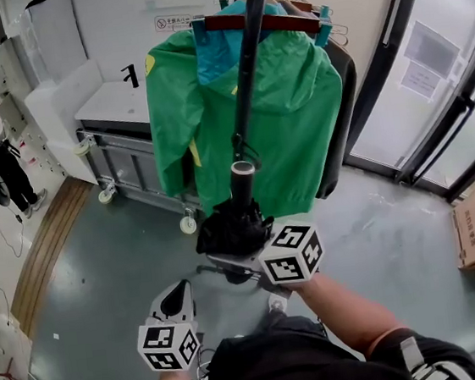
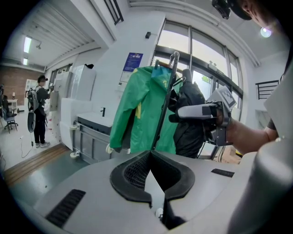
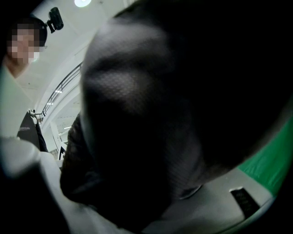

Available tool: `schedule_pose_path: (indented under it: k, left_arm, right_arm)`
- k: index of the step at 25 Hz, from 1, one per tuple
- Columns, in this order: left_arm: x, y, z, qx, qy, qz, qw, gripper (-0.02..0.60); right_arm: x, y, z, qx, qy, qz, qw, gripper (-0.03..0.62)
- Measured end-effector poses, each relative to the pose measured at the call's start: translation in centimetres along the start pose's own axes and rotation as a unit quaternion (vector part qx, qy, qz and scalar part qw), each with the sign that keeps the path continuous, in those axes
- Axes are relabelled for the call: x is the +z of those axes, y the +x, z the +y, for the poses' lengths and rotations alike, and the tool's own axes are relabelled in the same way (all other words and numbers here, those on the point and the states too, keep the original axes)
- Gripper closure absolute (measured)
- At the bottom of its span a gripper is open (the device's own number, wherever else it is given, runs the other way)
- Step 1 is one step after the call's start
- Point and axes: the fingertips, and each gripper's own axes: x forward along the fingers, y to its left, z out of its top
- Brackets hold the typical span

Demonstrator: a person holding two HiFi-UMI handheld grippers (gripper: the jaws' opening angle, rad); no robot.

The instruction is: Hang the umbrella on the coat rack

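Jaws of right gripper (image 1: 229,268) clamp umbrella (image 1: 235,226); left gripper (image 1: 178,295) hovers alongside, closed.

We are finding little room ahead.
A green jacket (image 1: 288,111) and the coat rack (image 1: 246,82) are blocking us ahead, a wheeled cabinet (image 1: 128,167) is closing the left, and bare floor (image 1: 378,228) is leaving room rightward.

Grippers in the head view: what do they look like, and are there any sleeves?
Left gripper and right gripper have pale grey bodies with black pads; each carries a white cube with black square markers. Forearms are unsleeved; the top is dark.
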Motion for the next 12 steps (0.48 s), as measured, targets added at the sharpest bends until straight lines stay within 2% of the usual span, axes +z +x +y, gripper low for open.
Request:
schedule_pose_path:
  k: [5,12]
  left_arm:
    - [-0.2,0.1,-0.4,-0.004,0.003,0.003,1.0,0.566]
    - [-0.5,0.2,-1.1,-0.01,0.007,0.009,0.9999,0.566]
  right_arm:
    - [-2.2,-0.4,-0.5,-0.013,0.017,0.01,1.0,0.355]
    - [-7.1,-0.3,-1.7,-0.034,0.049,0.049,0.997,0.355]
